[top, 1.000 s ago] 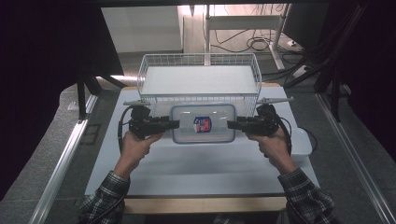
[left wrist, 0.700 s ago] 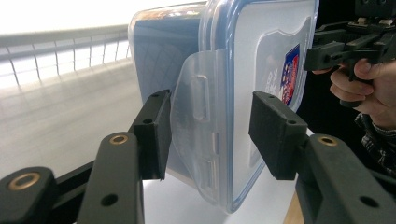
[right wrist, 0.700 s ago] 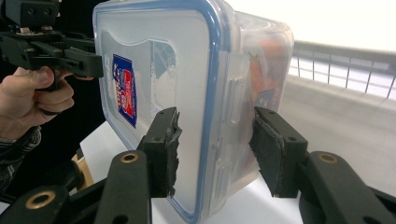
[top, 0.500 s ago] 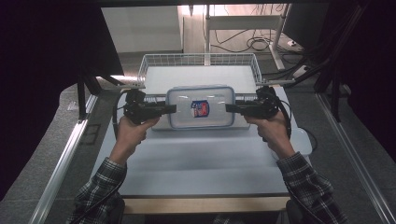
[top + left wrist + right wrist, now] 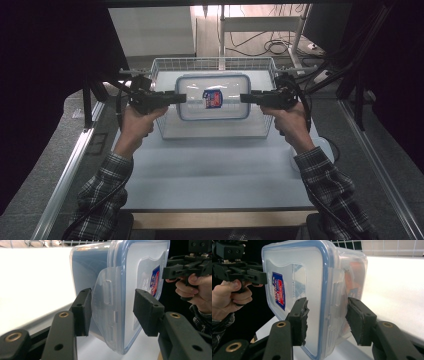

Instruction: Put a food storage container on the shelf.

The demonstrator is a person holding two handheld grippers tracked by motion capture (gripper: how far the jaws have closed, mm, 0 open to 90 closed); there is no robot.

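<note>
now higher: container [image 5: 213, 97] over basket [image 5: 165, 131]

the right gripper [image 5: 325, 320] has its two black jaws on either side of one short end of a clear plastic container [image 5: 312, 290] with a blue-rimmed lid, one pad on the lid face, the other on the body. a red and blue label [image 5: 279, 291] sits on the lid. at the far end a hand [image 5: 229, 298] holds the left gripper [image 5: 259, 277] against the box. behind lies a white surface [image 5: 397, 285]
</note>
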